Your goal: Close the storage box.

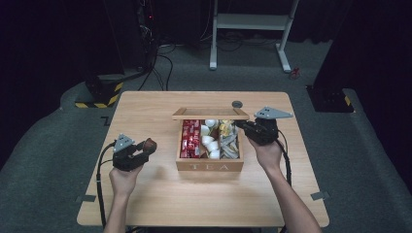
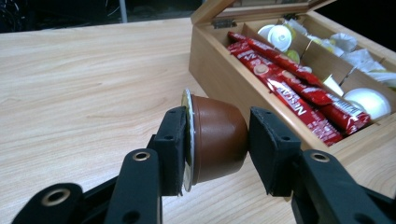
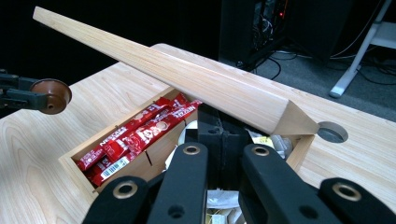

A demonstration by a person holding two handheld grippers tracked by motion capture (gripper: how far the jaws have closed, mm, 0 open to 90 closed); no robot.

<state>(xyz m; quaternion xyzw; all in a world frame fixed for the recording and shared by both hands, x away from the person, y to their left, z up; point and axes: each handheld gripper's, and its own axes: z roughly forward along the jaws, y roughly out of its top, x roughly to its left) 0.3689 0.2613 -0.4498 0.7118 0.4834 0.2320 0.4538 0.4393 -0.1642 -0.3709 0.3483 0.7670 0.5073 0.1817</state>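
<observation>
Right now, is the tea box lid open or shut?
Open: the lid stands raised above the tea box, compartments exposed.

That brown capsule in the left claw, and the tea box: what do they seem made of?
The brown capsule looks like smooth, slightly glossy plastic with a thin silvery foil rim, though coated metal is possible. The tea box appears to be pale unpainted wood: its grain shows, and its lid looks the same.

Left tool gripping, seemingly, brown capsule
</observation>
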